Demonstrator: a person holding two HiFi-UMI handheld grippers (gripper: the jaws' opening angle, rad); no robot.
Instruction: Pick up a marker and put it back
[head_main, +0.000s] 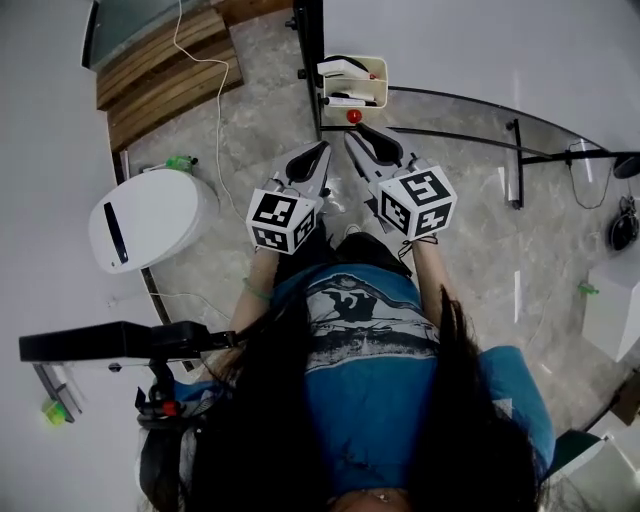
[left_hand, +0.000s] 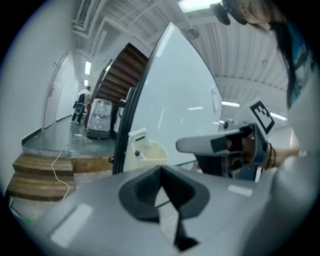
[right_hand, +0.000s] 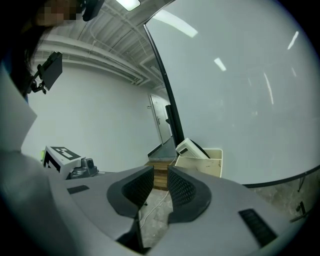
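A cream tray (head_main: 380, 85) hangs on the whiteboard's lower edge, and the same tray (right_hand: 210, 162) shows in the right gripper view. In it lie a white eraser (head_main: 340, 68) and a white marker (head_main: 345, 101). A red round knob (head_main: 353, 116) sits just under it. My right gripper (head_main: 365, 135) points at the tray from just short of it, open, with only floor showing between its ribbed pads (right_hand: 181, 187). My left gripper (head_main: 315, 152) hangs beside it to the left. Its jaws meet in the left gripper view (left_hand: 162, 172) with nothing in them.
The whiteboard (head_main: 480, 50) stands on a black frame with floor bars (head_main: 470, 138). Wooden steps (head_main: 165, 70) and a white cable (head_main: 215, 120) lie at the far left. A white rounded machine (head_main: 150, 218) stands left, and a black arm (head_main: 110, 340) juts in beside me.
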